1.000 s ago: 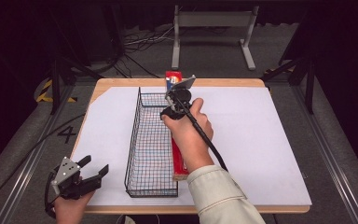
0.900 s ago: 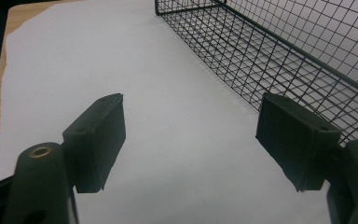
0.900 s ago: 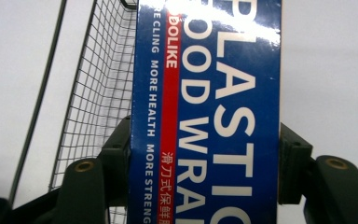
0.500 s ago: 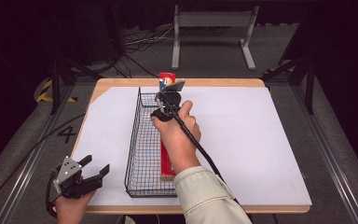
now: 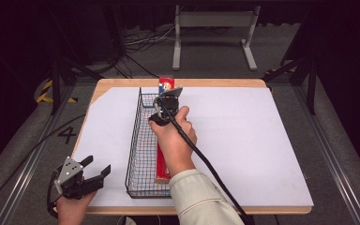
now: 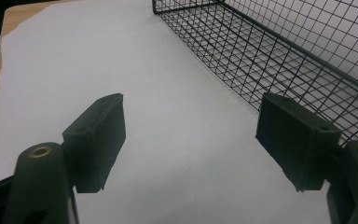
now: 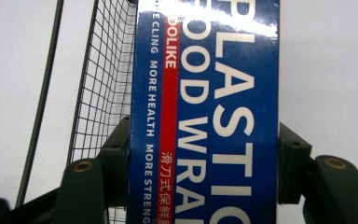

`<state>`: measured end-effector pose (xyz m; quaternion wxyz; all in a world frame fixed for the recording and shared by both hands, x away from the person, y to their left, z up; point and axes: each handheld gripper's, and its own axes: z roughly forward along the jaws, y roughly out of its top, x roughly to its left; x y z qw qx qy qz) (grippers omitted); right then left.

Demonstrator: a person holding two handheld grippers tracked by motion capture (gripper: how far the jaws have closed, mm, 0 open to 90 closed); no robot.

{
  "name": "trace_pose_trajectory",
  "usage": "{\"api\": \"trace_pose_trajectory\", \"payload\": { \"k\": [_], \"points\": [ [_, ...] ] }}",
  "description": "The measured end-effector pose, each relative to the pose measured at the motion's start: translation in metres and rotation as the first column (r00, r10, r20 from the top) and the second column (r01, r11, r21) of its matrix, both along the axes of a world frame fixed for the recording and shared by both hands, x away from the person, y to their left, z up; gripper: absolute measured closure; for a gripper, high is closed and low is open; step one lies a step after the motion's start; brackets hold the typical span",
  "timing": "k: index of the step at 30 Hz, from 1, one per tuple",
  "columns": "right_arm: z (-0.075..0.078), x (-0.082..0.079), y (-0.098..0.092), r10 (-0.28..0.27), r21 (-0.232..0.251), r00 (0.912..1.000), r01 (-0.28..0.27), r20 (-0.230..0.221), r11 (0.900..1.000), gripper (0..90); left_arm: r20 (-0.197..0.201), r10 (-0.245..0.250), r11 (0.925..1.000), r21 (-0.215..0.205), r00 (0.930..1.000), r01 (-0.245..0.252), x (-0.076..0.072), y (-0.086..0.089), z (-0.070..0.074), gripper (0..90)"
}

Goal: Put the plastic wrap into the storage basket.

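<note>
A long box of plastic wrap [image 5: 166, 85], red with a blue face [image 7: 205, 93], lies lengthwise along the right side of the black wire basket [image 5: 132, 154]. Its far end sticks out past the basket's far rim. My right gripper [image 5: 167, 96] is shut on the box near that far end, with a jaw pressed against each long side [image 7: 205, 158]. Basket mesh [image 7: 98, 93] shows just left of the box. My left gripper [image 5: 98, 165] hangs at the table's front left corner, its jaws wide open over the white sheet [image 6: 191, 140] with nothing between them. The basket wall [image 6: 284, 51] is to its right.
A white sheet [image 5: 243, 140] covers the wooden table, bare to the right of the basket and to its left. A grey metal stand [image 5: 213, 33] and cables lie on the floor behind the table. Dark rails run along both sides.
My right hand has carried the box leftward and lower, from over the basket's right wall to inside it. The left gripper has stayed where it was.
</note>
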<state>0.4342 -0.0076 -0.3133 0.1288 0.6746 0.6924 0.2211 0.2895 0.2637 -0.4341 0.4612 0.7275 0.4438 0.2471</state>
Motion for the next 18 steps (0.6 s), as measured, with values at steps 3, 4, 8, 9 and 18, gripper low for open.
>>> {"api": "trace_pose_trajectory", "payload": {
  "k": [3, 4, 8, 9, 18],
  "points": [
    [-0.005, 0.0, 0.001, 0.003, 0.002, 1.0, -0.003, -0.004, 1.0, 39.3, 0.001, -0.005, 1.0, 0.008, 1.0, 0.005, 0.0, -0.001, 0.0, 24.2],
    [-0.007, 0.0, 0.001, 0.004, -0.001, 1.0, -0.004, -0.005, 1.0, 39.4, 0.003, -0.006, 0.9999, 0.013, 1.0, 0.006, 0.0, -0.001, 0.0, 24.2],
    [-0.011, 0.001, 0.003, 0.001, -0.004, 0.9999, -0.001, -0.011, 1.0, 39.4, 0.002, -0.005, 0.9999, 0.013, 1.0, 0.005, 0.0, -0.001, 0.0, 24.2],
    [-0.013, 0.001, 0.004, 0.002, -0.002, 0.9999, -0.002, -0.014, 1.0, 39.3, 0.002, -0.005, 0.9999, 0.013, 1.0, 0.005, 0.0, -0.001, 0.0, 24.2],
    [-0.025, 0.004, 0.007, -0.002, -0.006, 0.9995, 0.002, -0.032, 1.0, 39.3, 0.001, -0.004, 0.9999, 0.014, 1.0, 0.004, 0.0, -0.001, 0.0, 24.2]
  ]
}}
